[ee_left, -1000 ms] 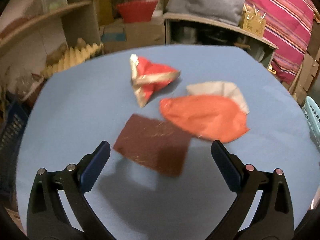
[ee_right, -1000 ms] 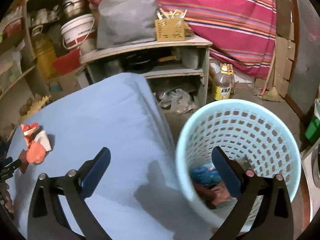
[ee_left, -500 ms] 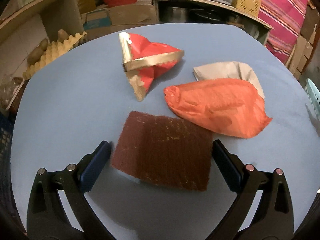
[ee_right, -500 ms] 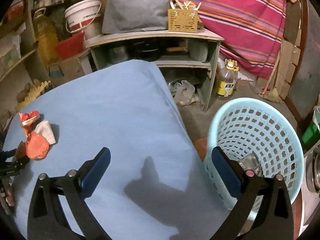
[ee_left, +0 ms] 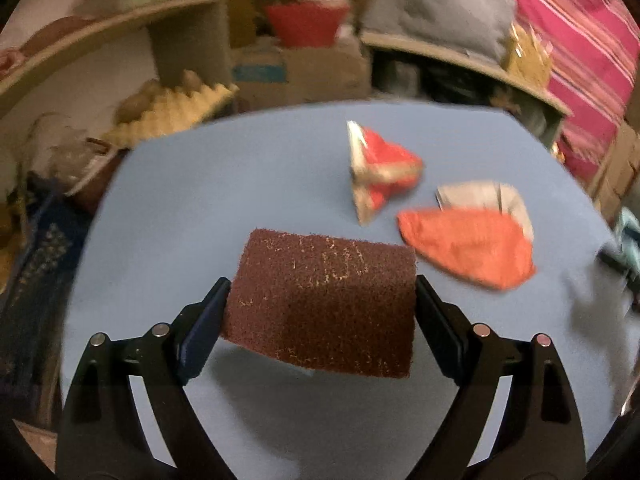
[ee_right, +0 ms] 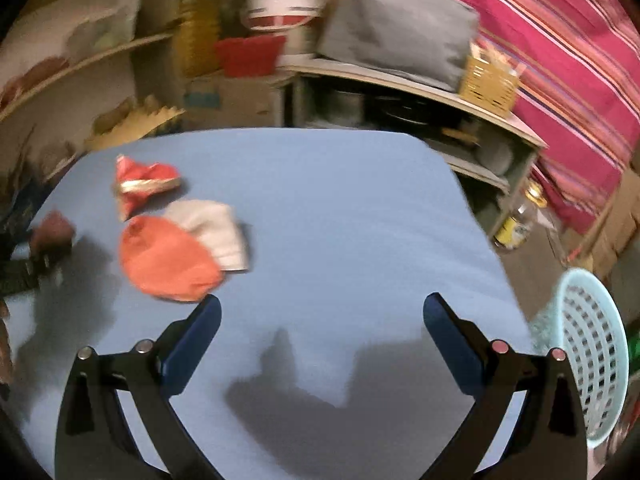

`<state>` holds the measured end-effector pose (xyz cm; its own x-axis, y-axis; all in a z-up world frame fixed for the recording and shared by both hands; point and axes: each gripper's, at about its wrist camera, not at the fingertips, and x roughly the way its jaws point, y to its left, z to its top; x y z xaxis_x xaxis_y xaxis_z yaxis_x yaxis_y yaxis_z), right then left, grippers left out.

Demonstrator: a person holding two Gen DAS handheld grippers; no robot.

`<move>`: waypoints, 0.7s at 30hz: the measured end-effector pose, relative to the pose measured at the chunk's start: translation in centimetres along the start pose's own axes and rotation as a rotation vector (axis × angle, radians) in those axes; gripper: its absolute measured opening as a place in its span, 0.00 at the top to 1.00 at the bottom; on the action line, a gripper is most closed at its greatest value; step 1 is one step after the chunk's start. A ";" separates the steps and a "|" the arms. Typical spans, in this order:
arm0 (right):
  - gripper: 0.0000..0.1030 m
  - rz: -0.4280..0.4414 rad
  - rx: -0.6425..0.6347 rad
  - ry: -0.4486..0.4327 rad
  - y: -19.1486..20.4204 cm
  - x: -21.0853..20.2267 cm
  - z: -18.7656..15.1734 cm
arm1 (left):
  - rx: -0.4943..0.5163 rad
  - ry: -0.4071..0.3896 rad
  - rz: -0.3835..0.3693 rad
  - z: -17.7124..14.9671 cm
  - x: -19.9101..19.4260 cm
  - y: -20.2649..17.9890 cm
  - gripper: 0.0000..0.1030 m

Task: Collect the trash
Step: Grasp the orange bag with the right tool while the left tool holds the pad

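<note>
My left gripper is shut on a dark brown scouring pad and holds it just above the blue table. Beyond it lie a crumpled red and gold wrapper, an orange bag and a white paper partly under the bag. My right gripper is open and empty over the table, right of the orange bag, the white paper and the red wrapper. The held pad shows at the far left. The light blue trash basket stands off the table's right edge.
Shelves with a red bowl, a white bucket, a grey cushion and a yellow basket stand behind the table. An egg tray lies at the back left. A bottle stands on the floor at the right.
My left gripper closed on the scouring pad and lifted it off the table. My right gripper swung left, away from the basket and over the table toward the remaining trash.
</note>
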<state>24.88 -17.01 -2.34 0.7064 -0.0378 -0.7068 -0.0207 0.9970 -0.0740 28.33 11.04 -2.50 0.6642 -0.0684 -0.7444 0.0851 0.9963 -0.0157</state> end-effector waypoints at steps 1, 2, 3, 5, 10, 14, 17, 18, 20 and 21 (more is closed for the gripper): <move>0.04 0.009 -0.019 0.004 1.2 0.2 0.0 | -0.010 -0.025 0.017 0.5 -0.8 0.1 0.16; 0.04 0.015 -0.031 0.007 2.1 0.2 -0.1 | -0.022 -0.054 0.028 0.9 -1.5 0.2 0.16; 0.04 0.021 -0.047 0.011 3.2 0.4 -0.3 | -0.028 -0.071 0.029 1.2 -2.0 0.3 0.16; 0.04 0.030 -0.077 0.017 4.9 0.6 -0.6 | -0.013 -0.118 0.045 1.4 -3.2 0.0 0.16; 0.04 0.036 -0.125 0.046 8.3 1.8 -1.2 | 0.030 -0.181 0.092 0.8 -4.6 -0.2 0.16; 0.04 0.007 -0.167 0.063 10.3 2.8 -1.1 | -0.009 -0.182 0.103 0.4 -4.5 1.5 0.16; 0.05 -0.013 -0.206 0.053 11.8 3.2 -0.9 | -0.071 -0.169 0.101 0.3 -4.2 3.4 0.16; 0.05 -0.026 -0.222 0.048 12.3 3.4 -0.8 | -0.086 -0.169 0.103 0.3 -4.2 3.8 0.16; 0.11 -0.037 -0.246 0.045 13.0 3.8 -0.5 | -0.105 -0.172 0.104 0.2 -4.2 4.5 0.16; 0.21 -0.035 -0.252 0.047 13.2 4.0 -0.4 | -0.118 -0.174 0.098 0.1 -4.2 4.9 0.16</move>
<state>27.15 -4.05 -6.47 0.6759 -0.0806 -0.7326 -0.1772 0.9471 -0.2677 26.05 16.17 0.64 0.7836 0.0313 -0.6205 -0.0668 0.9972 -0.0342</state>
